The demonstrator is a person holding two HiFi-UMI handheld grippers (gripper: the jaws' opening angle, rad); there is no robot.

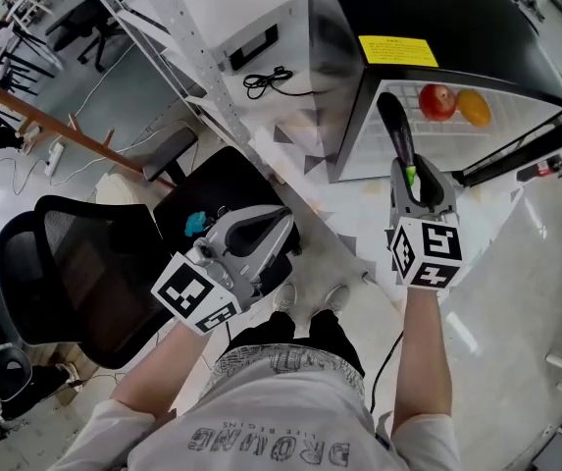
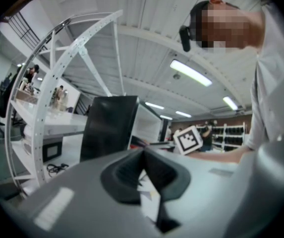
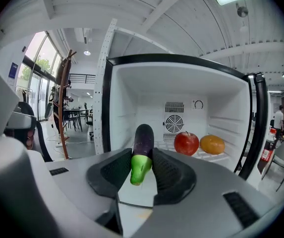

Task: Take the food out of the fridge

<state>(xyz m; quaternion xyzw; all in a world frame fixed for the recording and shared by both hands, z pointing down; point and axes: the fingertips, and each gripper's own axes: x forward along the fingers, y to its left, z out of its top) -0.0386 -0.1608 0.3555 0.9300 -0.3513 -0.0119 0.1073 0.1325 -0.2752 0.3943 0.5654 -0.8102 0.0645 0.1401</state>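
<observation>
**A:** Right gripper view first. What has your claw got?

**B:** My right gripper (image 3: 142, 158) is clamped on the eggplant (image 3: 143, 139). The green stem end sits between the pads and the purple body points at the open fridge (image 3: 221, 98). My own housing hides the lower part of the compartment.

**A:** Is the eggplant out yet?

**B:** I can't tell. From the head view its tip overlaps the fridge's opening at 1 o'clock. It may be inside or just in front.

**A:** What else is in there?

**B:** An apple (image 3: 187, 143) lies on the shelf at 3 o'clock of the eggplant, with an orange (image 3: 212, 144) just beyond it.

**A:** And your other claw?

**B:** My left gripper (image 2: 144, 158) has its pads together on nothing. It sits at 7 o'clock in the head view, over an office chair (image 1: 75, 263). Its camera catches only the fridge's dark side and none of the food.
</observation>
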